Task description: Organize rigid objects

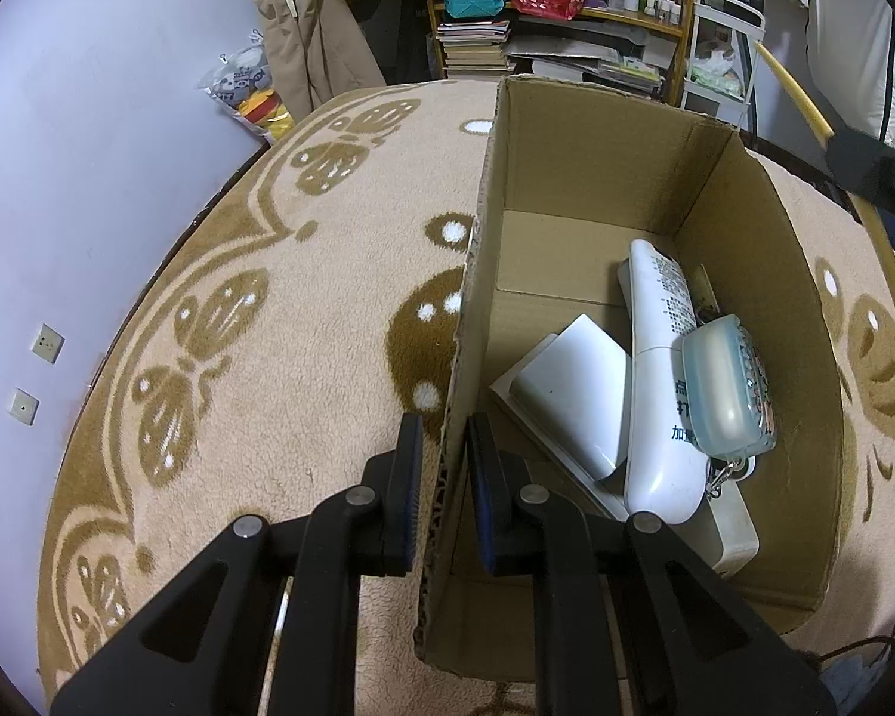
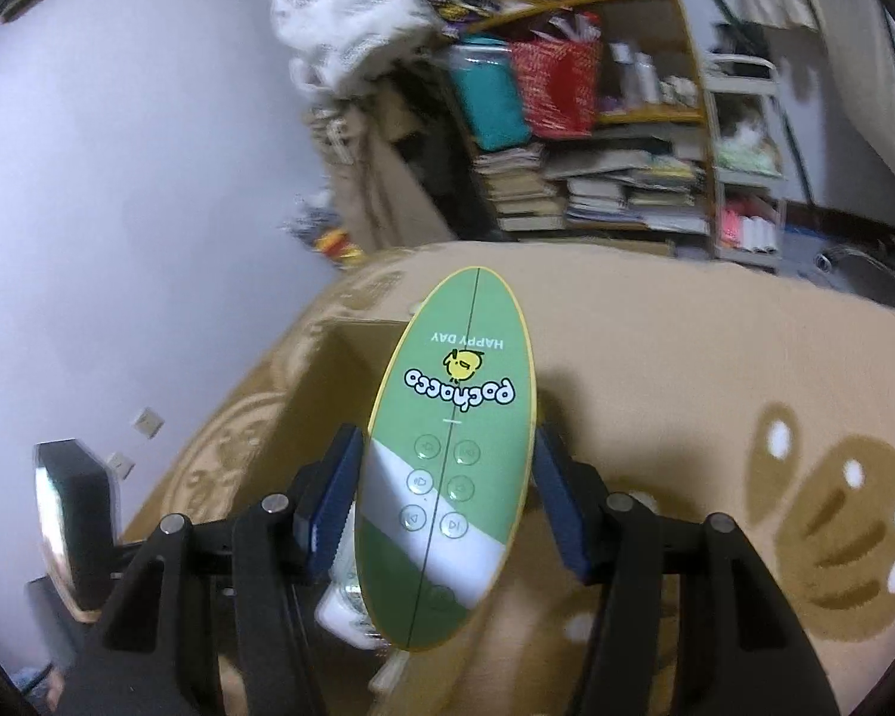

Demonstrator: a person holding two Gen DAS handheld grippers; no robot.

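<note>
While the left gripper (image 1: 441, 447) pinches the near side wall of the cardboard box (image 1: 740, 227) with its jaws almost together, the right gripper (image 2: 447, 501) clamps a green oval device (image 2: 453, 441) by its long edges, raised above the blanket (image 2: 656, 358) just right of the box. Inside the box already lie a white bottle (image 1: 662, 370), a pale blue case (image 1: 725, 385) and a white card (image 1: 573, 382). This looks like the carrying step; next, the device needs swinging over the box opening and releasing.

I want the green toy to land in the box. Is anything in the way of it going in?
Nothing visible blocks it. The green oval Pochacco device is held above the open-topped brown cardboard box. White things already lie along one side, but bare floor remains near the far wall.
</note>
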